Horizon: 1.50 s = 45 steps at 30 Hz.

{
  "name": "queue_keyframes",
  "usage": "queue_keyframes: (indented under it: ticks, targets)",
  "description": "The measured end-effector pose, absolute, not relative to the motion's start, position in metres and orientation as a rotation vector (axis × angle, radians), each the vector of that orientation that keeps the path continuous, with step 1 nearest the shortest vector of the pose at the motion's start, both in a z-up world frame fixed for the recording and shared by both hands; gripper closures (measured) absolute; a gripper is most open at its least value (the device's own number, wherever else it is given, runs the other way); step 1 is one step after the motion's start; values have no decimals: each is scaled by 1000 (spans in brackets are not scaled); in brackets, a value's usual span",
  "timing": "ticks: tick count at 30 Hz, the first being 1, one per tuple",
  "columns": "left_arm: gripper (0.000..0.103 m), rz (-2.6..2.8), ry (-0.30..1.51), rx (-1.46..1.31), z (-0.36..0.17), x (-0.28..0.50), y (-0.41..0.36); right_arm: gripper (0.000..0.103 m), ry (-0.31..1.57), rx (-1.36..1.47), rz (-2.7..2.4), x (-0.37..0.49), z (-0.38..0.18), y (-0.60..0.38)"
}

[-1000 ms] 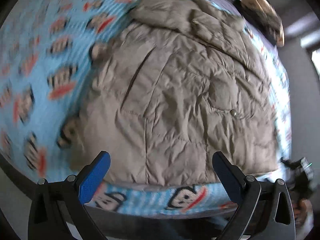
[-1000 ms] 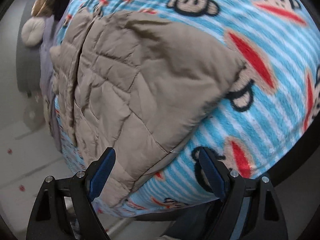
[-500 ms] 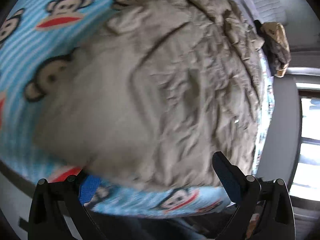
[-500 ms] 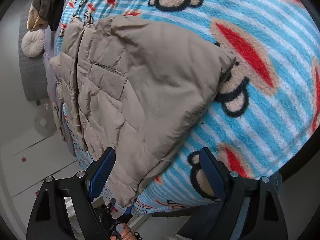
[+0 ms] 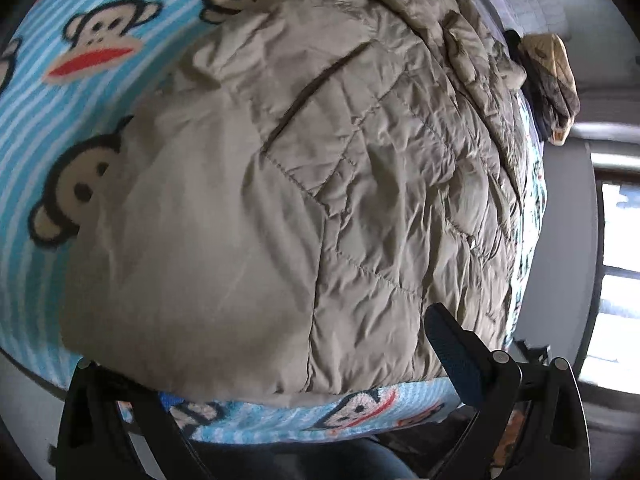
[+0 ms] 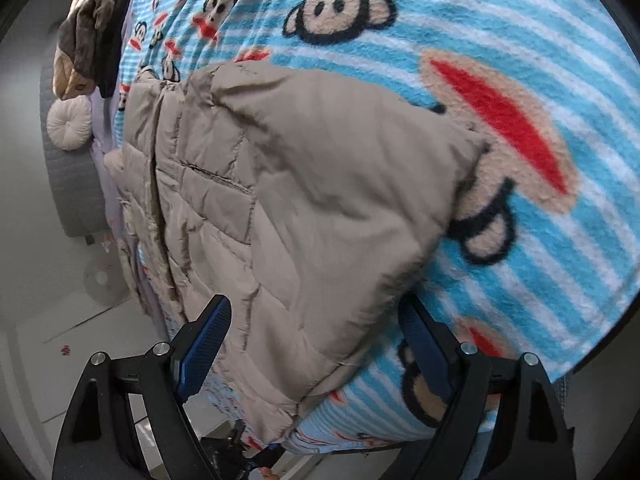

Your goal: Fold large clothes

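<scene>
A beige quilted jacket (image 5: 320,184) lies spread on a bed covered by a blue striped monkey-print blanket (image 5: 80,92). My left gripper (image 5: 308,376) stands open at the jacket's near hem. Its right finger (image 5: 452,356) rests over the fabric, and its left finger is mostly hidden under the hem. In the right wrist view the jacket (image 6: 320,200) shows its other near corner on the blanket (image 6: 520,240). My right gripper (image 6: 316,348) is open, its fingers set to either side of that corner without pressing on it.
Brown plush cloth (image 5: 552,76) sits at the head of the bed, and shows as the brown plush cloth (image 6: 84,36) beside a round white cushion (image 6: 70,124) and a grey headboard (image 6: 76,200). A bright window (image 5: 620,260) stands to the right. Pale floor (image 6: 48,360) runs along the bed.
Both grippers have come down close to the jacket's near hem. The left view has rolled, and its left finger now sits under the hem. Both stay wide apart.
</scene>
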<state>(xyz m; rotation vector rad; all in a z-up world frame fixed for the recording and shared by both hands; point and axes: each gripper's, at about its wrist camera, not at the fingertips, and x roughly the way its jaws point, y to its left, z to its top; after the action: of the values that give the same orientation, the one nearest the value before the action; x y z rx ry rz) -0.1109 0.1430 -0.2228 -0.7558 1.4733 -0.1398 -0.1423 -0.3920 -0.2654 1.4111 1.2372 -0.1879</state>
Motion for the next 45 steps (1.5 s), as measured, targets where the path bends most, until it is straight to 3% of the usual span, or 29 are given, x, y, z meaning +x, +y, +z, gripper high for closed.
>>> queue_keyframes:
  ticks: [2, 4, 6, 7, 9, 18, 29, 37, 45]
  targets:
    - [24, -149, 1479, -708, -222, -110, 139, 15, 1222, 1412, -191, -141, -266, -389]
    - [69, -159, 1498, -657, -224, -109, 135, 18, 1203, 1414, -200, -140, -266, -385]
    - [87, -188, 1483, -635, -222, -108, 136, 30, 1191, 1411, -197, -142, -264, -384]
    - [89, -198, 1465, -634, -218, -108, 139, 38, 1187, 1400, -199, -142, -263, -382]
    - [91, -213, 1437, -633, -208, -104, 142, 93, 1206, 1359, -209, -141, -259, -382]
    - [91, -217, 1215, -606, -115, -52, 138, 95, 1202, 1057, -22, -88, -194, -373]
    - [91, -97, 982, -517, -18, 61, 126, 96, 1061, 784, 285, 77, -76, -376]
    - [91, -63, 1048, -420, -56, 176, 124, 96, 1110, 648, 288, 203, -78, -356]
    - [91, -27, 1223, -360, -157, 273, 116, 96, 1181, 760, 122, 291, -175, -346]
